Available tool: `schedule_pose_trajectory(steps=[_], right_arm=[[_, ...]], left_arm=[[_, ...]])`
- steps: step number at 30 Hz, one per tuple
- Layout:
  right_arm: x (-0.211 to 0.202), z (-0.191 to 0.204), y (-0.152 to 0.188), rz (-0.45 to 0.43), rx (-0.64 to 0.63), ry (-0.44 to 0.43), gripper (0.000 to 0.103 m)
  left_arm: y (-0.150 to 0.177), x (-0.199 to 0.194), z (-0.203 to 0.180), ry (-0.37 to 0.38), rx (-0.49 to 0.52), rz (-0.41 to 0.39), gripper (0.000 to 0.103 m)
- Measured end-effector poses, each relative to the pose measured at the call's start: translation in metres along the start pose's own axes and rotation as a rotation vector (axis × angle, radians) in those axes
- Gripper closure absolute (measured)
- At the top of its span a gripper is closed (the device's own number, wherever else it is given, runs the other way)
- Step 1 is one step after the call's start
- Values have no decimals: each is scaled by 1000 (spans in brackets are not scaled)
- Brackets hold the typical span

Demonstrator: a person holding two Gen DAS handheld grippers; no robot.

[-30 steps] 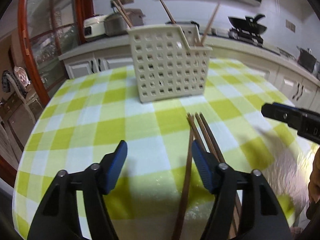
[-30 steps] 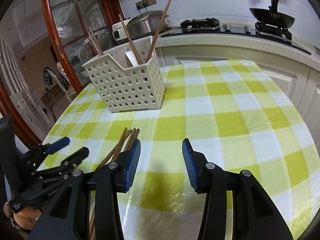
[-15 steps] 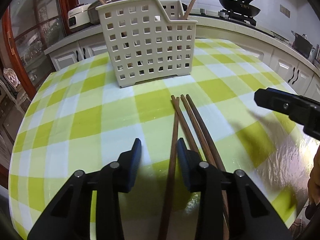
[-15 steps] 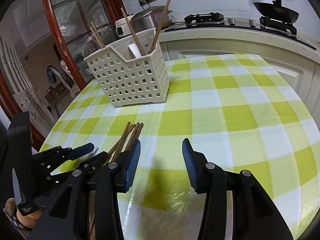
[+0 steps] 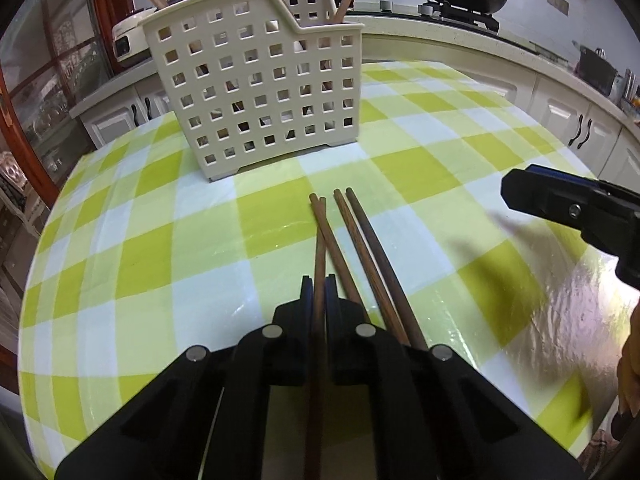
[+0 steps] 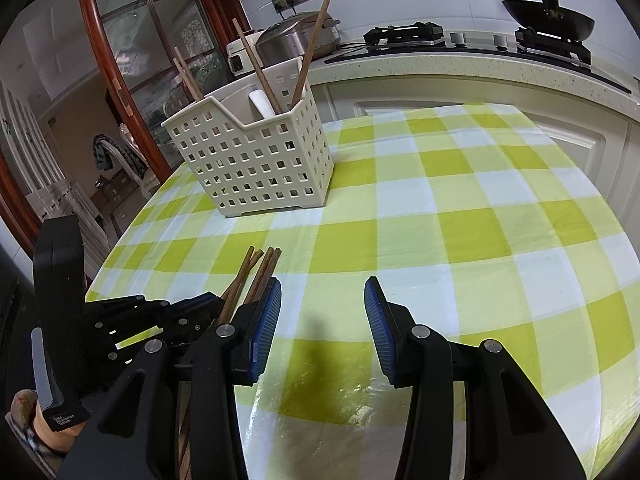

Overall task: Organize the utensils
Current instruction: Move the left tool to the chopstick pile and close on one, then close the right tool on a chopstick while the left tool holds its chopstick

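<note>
Nearest, the left gripper (image 5: 319, 286) is clenched on one dark wooden chopstick (image 5: 319, 240), its fingers having closed from the wide gap of a second ago. Four such chopsticks lie on the green-and-white checked tablecloth (image 5: 160, 240); the other three wooden chopsticks (image 5: 362, 240) rest just right of the gripped one, tips pointing far. To the right, the right gripper (image 6: 322, 320) hangs released above bare cloth, with open room ahead and the table's right edge well apart. Farther off stands one cream perforated plastic utensil basket (image 5: 256, 92), now looming larger than before, holding several upright chopsticks (image 6: 310, 44) and a white spoon (image 6: 262, 104).
</note>
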State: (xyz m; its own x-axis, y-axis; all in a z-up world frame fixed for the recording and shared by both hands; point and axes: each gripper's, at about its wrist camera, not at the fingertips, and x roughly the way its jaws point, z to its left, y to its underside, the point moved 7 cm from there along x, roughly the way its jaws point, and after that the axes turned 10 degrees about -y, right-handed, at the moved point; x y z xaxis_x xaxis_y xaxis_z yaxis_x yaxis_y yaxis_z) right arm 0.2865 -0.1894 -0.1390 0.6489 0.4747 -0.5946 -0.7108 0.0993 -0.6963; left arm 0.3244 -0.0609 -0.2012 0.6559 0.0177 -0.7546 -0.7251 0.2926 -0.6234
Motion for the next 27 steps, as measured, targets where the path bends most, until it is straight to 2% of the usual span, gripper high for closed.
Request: schedule_pose_trajectory(steps=[3,12,16,21,27], right_arm=[[2,4,1,7,-9,-3,60],[17,37,6,48,-80,-22,60],[31,59,7,81,-130,-39,60],[44,83,6,101,-180,-43,61],[62,96,2,151,-220,-61,68]], left_arm=[[2,-3,9,16,-45,-3,97],[8,-21,51,-11,-143,-47,97],[14,-23,61,2,-158,-45,97],[21,-17,71,-18,-160,-20,97],[27,-15,75,31,-176,-22,97]])
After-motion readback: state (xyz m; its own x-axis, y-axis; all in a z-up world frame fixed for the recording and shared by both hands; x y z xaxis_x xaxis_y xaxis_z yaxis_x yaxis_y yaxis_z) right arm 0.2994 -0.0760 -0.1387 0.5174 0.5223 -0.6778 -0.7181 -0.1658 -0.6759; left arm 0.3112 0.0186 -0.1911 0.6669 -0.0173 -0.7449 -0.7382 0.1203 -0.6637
